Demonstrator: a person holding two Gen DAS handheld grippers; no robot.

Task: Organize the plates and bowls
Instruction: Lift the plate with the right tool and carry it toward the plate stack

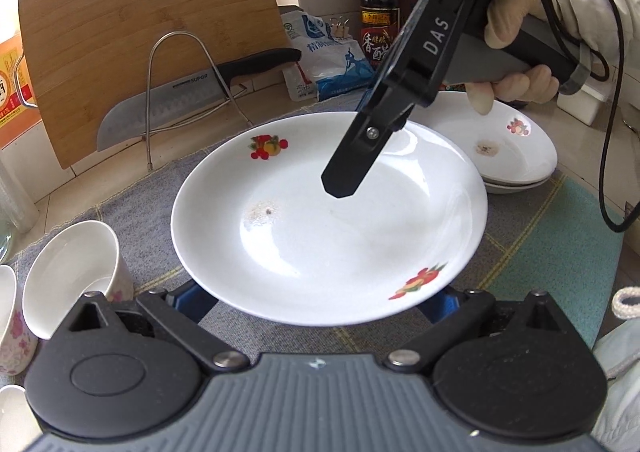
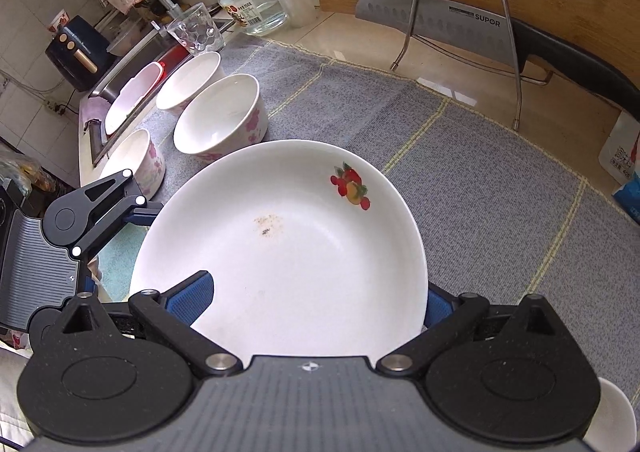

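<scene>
Both grippers met at the white fruit-print plate (image 1: 328, 220) on the grey mat (image 1: 132, 188). My left gripper (image 1: 320, 300) had its blue pads spread wide at the plate's near rim — released, and I couldn't tell if they touched it. My right gripper (image 2: 316, 300) sat with one blue pad over the rim and one beyond its edge, also unclenched; from the left view its finger (image 1: 352, 168) reached over the plate's far side. Behind the plate lay stacked plates (image 1: 516, 148); flowered bowls (image 2: 220, 116) stood beside it, toward the sink (image 2: 132, 64).
</scene>
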